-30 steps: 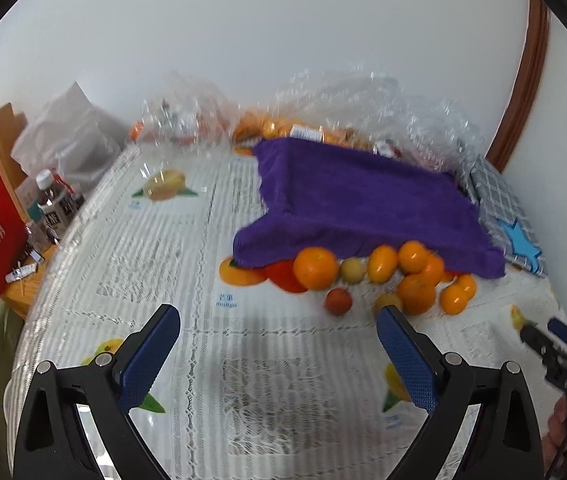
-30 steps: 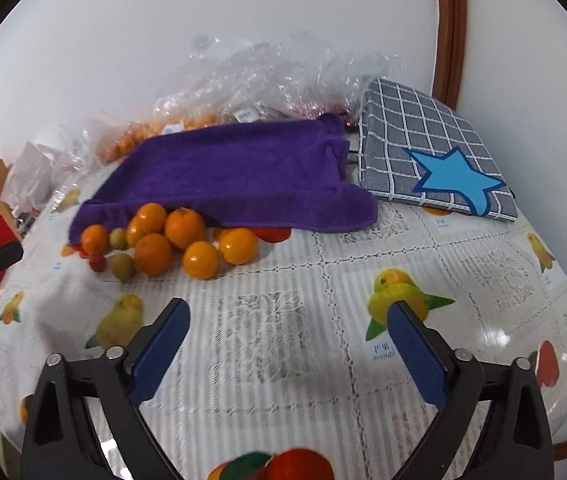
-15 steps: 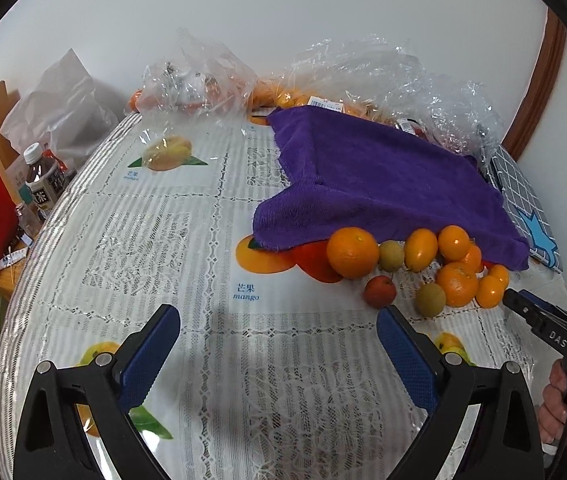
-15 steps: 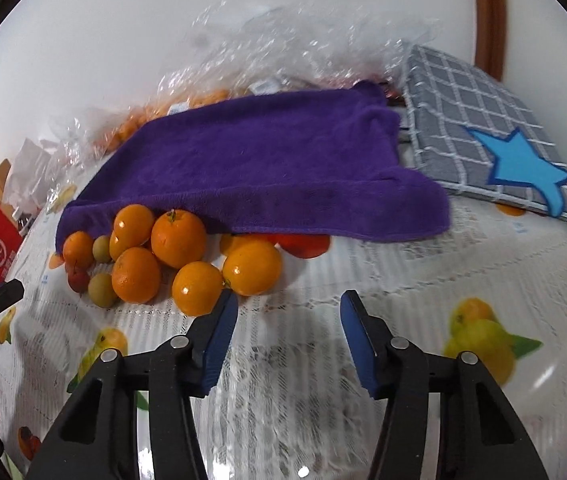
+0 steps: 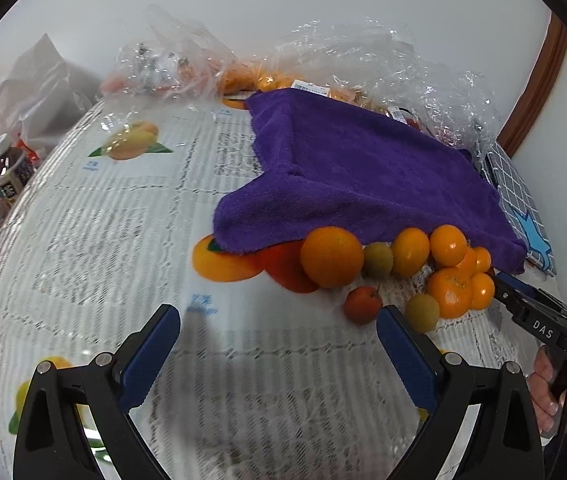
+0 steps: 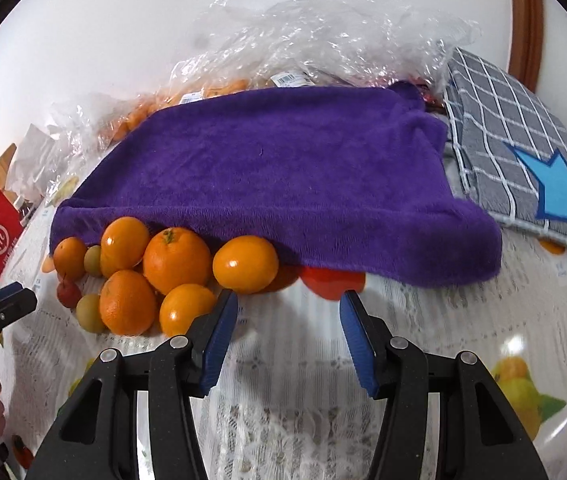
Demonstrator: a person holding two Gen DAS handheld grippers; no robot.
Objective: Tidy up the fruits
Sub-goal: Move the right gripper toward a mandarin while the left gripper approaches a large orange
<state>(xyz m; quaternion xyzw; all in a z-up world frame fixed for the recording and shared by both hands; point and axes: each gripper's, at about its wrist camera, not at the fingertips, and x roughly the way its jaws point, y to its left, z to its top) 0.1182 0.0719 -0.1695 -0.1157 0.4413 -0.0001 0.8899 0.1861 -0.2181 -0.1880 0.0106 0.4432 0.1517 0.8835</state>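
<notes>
Glossy oranges (image 6: 176, 260) clustered at purple towel (image 6: 283, 172) edge, both hand-held grippers, left (image 5: 279, 344) and right (image 6: 288, 330), agape, empty.

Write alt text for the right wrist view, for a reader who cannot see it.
The open right gripper hovers just in front of a pile of oranges and smaller fruits at the edge of a purple towel. A grey checked cloth lies to the right.
</notes>
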